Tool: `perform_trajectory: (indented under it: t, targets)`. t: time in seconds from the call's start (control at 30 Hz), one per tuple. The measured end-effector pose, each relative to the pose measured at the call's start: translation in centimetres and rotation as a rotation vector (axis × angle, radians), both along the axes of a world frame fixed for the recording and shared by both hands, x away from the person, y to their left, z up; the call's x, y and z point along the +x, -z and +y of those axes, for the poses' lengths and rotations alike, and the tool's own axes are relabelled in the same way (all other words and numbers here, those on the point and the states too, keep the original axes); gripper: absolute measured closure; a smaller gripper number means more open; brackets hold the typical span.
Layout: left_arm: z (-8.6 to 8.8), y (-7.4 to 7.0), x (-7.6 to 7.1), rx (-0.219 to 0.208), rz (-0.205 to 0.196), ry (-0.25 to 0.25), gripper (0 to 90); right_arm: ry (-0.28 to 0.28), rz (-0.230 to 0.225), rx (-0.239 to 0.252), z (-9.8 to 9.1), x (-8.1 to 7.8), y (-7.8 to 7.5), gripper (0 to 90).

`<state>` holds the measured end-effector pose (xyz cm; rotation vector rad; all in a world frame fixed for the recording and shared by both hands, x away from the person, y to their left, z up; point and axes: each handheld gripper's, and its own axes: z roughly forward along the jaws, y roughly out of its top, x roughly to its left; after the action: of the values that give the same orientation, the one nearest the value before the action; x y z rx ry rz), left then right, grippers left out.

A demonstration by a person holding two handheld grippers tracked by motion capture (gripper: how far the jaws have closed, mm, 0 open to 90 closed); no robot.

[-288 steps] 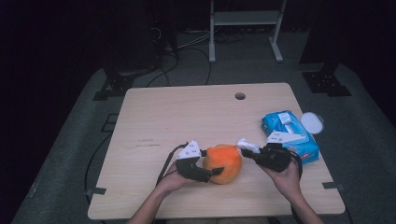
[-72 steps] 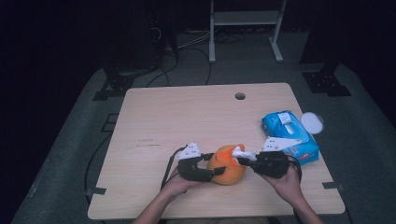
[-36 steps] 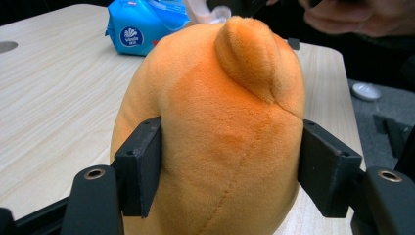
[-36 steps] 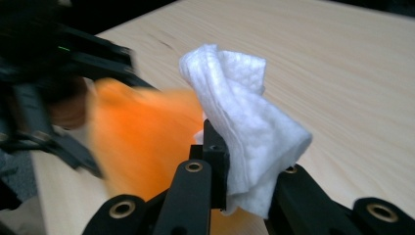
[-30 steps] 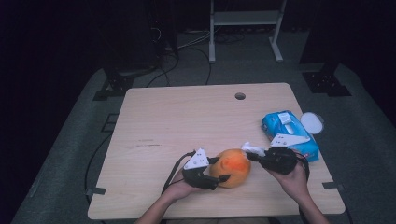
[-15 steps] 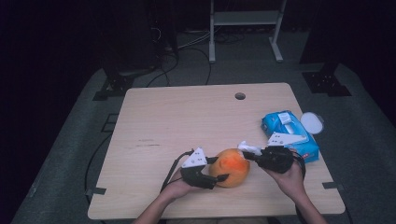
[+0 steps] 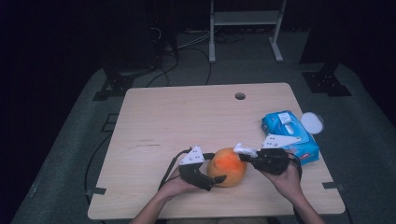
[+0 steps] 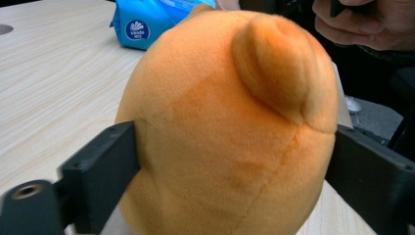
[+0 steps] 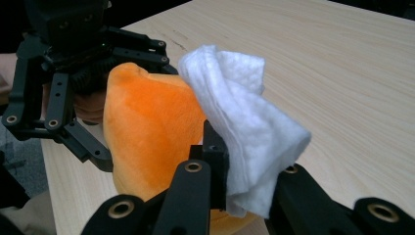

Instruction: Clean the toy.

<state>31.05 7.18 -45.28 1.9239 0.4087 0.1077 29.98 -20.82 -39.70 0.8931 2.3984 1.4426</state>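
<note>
Step in hand: wiping the orange plush toy [image 7: 227, 165] with a white wipe [image 7: 244, 150] near the front edge of the table [image 7: 187, 116].

My left gripper [image 7: 211, 179] stood at the toy's left side with its jaws spread wide around the body. They had just been opening, with the toy between them. In the left gripper view the two black jaws flanked the toy [image 8: 230, 127], one at each side and right against the plush; I judged them slackened, not squeezing.

My right gripper [image 7: 246, 155] was clenched on the folded wipe [image 9: 244, 122], which sat against the toy's upper right side [image 9: 147, 142] — close enough to touch it, as far as I could tell.

Next move, as I judged it: reclamp the left jaws on a fresh part of the toy, so it could not roll, then drag the wipe across the plush with light pressure.

Containers: a blue wipes pack [image 7: 289, 135] lay near the table's right edge, with a white round lid [image 7: 312, 122] just beside it — the contents could not be made out.
</note>
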Motion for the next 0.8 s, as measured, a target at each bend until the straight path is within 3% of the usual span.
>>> perform_trajectory:
  t: [0.13,0.23,0.33,0.43,0.53,0.6,0.67,0.8]
  targets:
    - [0.0,-0.6,-0.2,-0.015,-0.016,-0.015,31.8,0.023,0.011,0.023,-0.3,0.1,0.0,82.7]
    - [0.1,-1.5,-0.4,-0.016,-0.037,-0.017,37.5,0.010,-0.002,0.066,-0.2,-0.2,-0.6,82.8]
    - [0.7,-2.7,-0.7,-0.001,-0.089,-0.031,38.4,-0.014,-0.027,0.088,0.4,-0.6,-1.2,82.8]
    - [0.7,-3.0,-0.9,0.071,-0.145,-0.069,38.6,-0.017,-0.029,0.078,0.9,-0.3,-1.2,82.7]
    - [0.1,-2.4,-1.0,0.135,-0.159,-0.099,38.3,-0.004,-0.013,0.074,1.2,0.0,-0.7,82.8]
    - [-0.8,-1.9,-1.3,0.135,-0.168,-0.095,36.1,0.014,-0.020,0.103,1.2,0.0,-0.8,82.8]
    - [-1.8,-2.0,-1.9,0.160,-0.196,-0.095,31.3,0.013,-0.021,0.101,1.2,0.0,-0.9,82.8]
    - [-2.5,-2.0,-2.6,0.179,-0.187,-0.035,24.1,-0.003,0.033,0.071,1.0,0.2,-0.3,82.6]
